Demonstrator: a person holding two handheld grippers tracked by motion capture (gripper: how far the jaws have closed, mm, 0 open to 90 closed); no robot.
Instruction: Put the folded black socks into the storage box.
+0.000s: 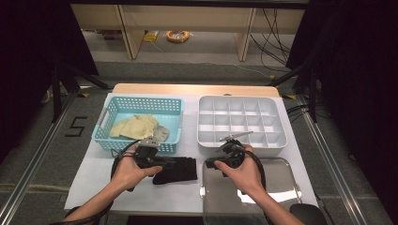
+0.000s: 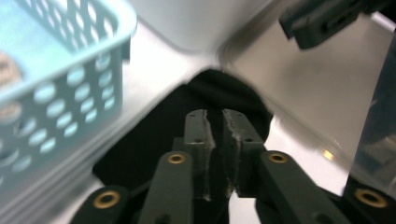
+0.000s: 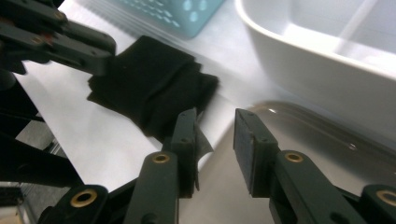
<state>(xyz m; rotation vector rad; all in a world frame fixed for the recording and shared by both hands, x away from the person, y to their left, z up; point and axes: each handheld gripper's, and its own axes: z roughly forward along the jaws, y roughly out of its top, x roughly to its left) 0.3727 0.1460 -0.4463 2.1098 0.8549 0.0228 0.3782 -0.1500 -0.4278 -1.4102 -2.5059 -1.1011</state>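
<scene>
A folded black cloth [image 1: 182,172] [image 3: 154,88] lies on the white sheet at the table's front, between my two hands. My left gripper [image 1: 177,162] [image 2: 218,114] points right along the table, its jaws almost together and pinched on the cloth's near left edge. In the right gripper view, its tip [image 3: 100,58] sits on the cloth's corner. My right gripper [image 1: 207,164] [image 3: 215,116] points left toward the cloth's right end from over the metal tray's corner. Its jaws stand apart with nothing between them.
A teal basket [image 1: 141,105] [image 2: 70,93] at the back left holds a yellow cloth [image 1: 133,125] and a grey item. A white divided tray [image 1: 241,119] [image 3: 317,51] stands at the back right. A shiny metal tray [image 1: 277,183] [image 3: 303,135] lies at the front right.
</scene>
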